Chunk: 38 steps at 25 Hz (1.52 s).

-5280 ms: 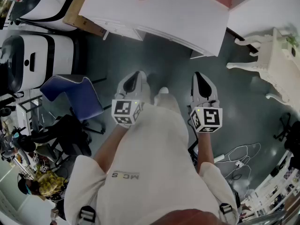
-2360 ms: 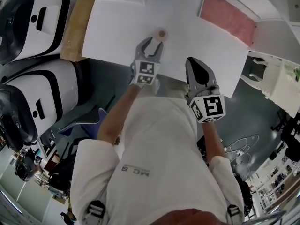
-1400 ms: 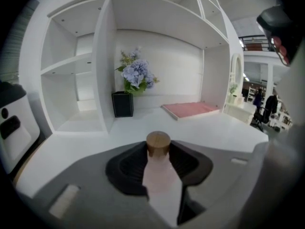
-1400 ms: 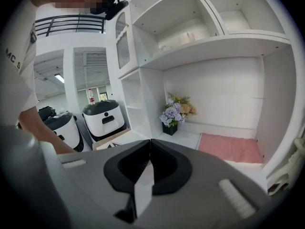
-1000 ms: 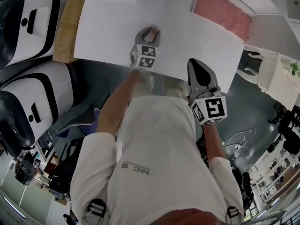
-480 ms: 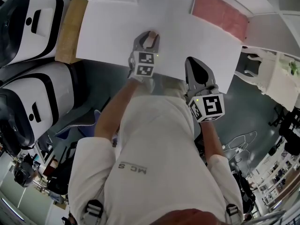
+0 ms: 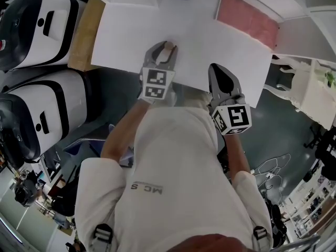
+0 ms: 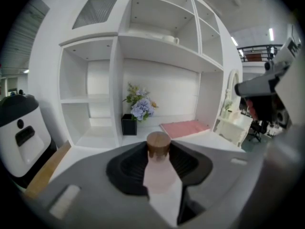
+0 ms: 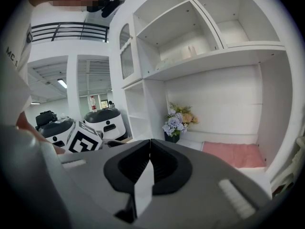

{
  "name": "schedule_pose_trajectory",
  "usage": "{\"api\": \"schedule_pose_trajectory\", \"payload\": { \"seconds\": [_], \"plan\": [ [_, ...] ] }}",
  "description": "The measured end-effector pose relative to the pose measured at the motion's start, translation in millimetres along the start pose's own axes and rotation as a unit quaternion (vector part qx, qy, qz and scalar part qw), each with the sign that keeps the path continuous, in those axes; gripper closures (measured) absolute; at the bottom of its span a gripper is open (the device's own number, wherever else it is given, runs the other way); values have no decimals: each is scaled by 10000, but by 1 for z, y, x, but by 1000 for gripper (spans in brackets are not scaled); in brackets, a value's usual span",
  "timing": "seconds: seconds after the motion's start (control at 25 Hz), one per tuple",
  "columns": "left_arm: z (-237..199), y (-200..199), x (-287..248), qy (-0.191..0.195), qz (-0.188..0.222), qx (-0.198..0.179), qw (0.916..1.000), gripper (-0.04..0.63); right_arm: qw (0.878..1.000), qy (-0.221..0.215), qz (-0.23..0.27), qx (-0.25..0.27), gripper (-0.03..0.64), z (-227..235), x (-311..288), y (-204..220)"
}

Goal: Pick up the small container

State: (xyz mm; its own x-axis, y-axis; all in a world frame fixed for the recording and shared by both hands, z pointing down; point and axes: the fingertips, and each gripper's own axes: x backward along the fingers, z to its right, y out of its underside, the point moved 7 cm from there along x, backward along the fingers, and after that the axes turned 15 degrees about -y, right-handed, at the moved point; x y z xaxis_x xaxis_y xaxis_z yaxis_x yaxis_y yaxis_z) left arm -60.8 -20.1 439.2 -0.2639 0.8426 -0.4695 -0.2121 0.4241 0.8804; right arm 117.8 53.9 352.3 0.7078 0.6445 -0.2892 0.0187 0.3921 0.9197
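Head view: I judge a straight, steady lift off the table [image 7: 126,30] best, container [image 7: 168,46] upright in my left gripper [image 7: 166,50].
Left gripper view: jaws clamped on the container's body, cap [image 8: 158,144] just above the pads.
Right gripper view: my right gripper [image 9: 149,144] has its jaws together, empty.

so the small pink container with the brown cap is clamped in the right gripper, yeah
Not the right one. The small pink container with the brown cap is clamped in the left gripper, as the left gripper view shows. In the right gripper view, the right gripper has its jaws together with nothing between them.
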Motion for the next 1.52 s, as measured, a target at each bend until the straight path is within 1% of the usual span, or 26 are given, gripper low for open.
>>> {"api": "schedule_pose_trajectory", "payload": {
  "seconds": [0.2,0.44,0.6,0.72,0.92,1.28,1.52],
  "plan": [
    [-9,-21,36,19,193,-32,9998,456,9999,-14,136,12,618,-1,0,-2],
    [-17,-41,76,-90,449,138,9989,456,9998,-72,184,54,618,-9,-2,-4],
    [-16,-47,93,-149,555,124,9983,456,9997,-80,229,87,618,-10,-2,-5],
    [-13,-50,99,-131,564,52,9983,457,9996,-92,225,135,618,-11,-1,-6],
    [-10,-49,103,-40,491,44,9988,456,9987,-73,139,488,617,-17,1,-6],
    [-5,-58,105,31,529,12,9986,457,9989,43,185,426,618,-11,7,-5],
    [-4,-59,103,92,491,67,9987,456,9990,65,192,392,617,-8,7,-5]
  ]
}}
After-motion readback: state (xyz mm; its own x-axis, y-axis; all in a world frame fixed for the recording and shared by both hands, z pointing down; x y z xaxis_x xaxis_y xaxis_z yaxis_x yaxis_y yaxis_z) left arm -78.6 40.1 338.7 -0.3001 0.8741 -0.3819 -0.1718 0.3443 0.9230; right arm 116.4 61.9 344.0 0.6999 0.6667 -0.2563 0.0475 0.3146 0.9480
